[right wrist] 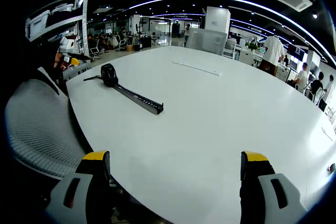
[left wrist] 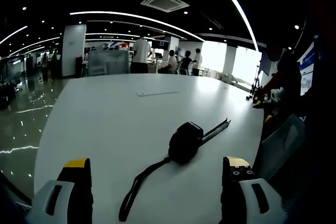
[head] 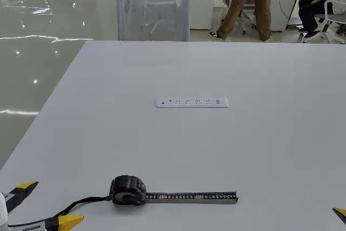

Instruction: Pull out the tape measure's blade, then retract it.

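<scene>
Blade out; retraction not yet done.
The black, rounded, rubbery-looking tape measure [head: 128, 190] lies at six o'clock on the smooth matte white table [head: 162, 144]. Its flat printed blade [head: 192, 197] runs toward three o'clock and its thin cord strap [head: 81, 203] toward nine. Left gripper [left wrist: 157, 162] and right gripper [right wrist: 176, 157] gape wide, both empty.
</scene>
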{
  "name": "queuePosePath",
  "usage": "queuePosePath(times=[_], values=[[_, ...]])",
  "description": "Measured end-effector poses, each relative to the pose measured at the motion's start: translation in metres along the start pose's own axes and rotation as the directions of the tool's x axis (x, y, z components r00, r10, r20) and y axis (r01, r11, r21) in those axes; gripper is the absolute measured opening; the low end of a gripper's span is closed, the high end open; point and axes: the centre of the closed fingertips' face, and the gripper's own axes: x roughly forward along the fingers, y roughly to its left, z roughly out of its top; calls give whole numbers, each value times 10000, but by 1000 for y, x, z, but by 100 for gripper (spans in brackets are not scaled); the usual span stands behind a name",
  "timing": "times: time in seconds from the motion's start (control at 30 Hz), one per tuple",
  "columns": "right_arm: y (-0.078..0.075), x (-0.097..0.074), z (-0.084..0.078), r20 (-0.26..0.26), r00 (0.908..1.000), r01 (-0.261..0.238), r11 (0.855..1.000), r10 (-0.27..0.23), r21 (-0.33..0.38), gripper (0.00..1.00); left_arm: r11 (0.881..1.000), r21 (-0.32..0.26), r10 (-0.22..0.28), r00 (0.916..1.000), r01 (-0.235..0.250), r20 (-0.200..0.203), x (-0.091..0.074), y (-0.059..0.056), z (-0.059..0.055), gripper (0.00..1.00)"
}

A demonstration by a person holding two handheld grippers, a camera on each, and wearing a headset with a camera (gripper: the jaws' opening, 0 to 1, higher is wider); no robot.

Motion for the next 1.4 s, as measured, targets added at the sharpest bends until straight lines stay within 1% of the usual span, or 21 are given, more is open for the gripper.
queuePosePath(times=[0.1,0.27,0.3,0.33,0.37,0.4,0.43,0.47,0.53,0.57,0.6,0.63,0.7,0.9,1.0,1.1,1.23,1.3,1.4], values=[[2,-1,-2,-11,10000,-37,10000,37,13,100,10000,-20,13,10000,-13,-85,-1,-1,-5,100],[1,-6,-4,70,9999,95,9999,-95,91,100,10000,1,48,9998,-48,-192,-3,-3,-7,100],[1,-7,-4,75,9999,140,9999,-141,97,100,9998,41,177,9994,-176,-286,-3,-1,-8,100],[0,-8,-5,95,9998,180,9997,-181,133,100,9986,111,522,9943,-514,-929,-4,5,-17,100],[-1,-9,-6,100,9997,203,9996,-205,182,100,9988,-185,415,9903,-443,-1323,-4,4,-23,100],[-2,-9,-6,119,9996,237,9995,-239,210,100,9986,-279,393,9881,-439,-1488,-3,4,-25,100],[-4,-10,-7,134,9995,287,9993,-290,227,100,9990,42,452,9920,-451,-1176,-1,5,-19,100],[-5,-10,-8,137,9994,312,9992,-316,243,100,9985,301,488,9941,-461,-973,-1,6,-15,100],[-3,-10,-7,141,9993,335,9990,-339,292,100,9994,92,345,9957,-338,-859,-1,3,-11,100],[-3,-10,-7,147,9993,329,9990,-334,295,100,9994,104,333,9959,-325,-845,0,2,-10,100],[-2,-11,-7,148,9994,318,9991,-322,282,100,9992,264,331,9966,-312,-754,1,2,-8,100],[-1,-11,-7,150,9994,305,9992,-309,274,100,9992,272,315,9968,-296,-730,1,1,-8,100],[-1,-11,-7,133,9995,294,9992,-297,270,100,9999,35,130,9975,-128,-699,3,-3,-8,100],[2,-10,0,204,9995,229,9996,-233,161,100,10000,32,58,9975,-56,-698,11,-10,-6,100],[2,-8,9,243,9996,115,9999,-115,21,100,10000,5,-2,9982,3,-601,17,-17,0,100],[-1,-3,16,267,9996,38,9999,-34,-142,100,9998,162,-76,9988,84,-487,24,-24,7,100],[-2,2,26,293,9994,-149,9988,163,-456,100,9998,195,-68,9993,75,-379,35,-30,17,100],[-1,6,30,200,9992,-331,9982,341,-504,100,9999,116,-49,9994,53,-333,41,-34,23,100],[-2,12,36,93,9986,-507,9956,516,-793,100,9999,114,-60,9996,64,-270,53,-41,30,100]])
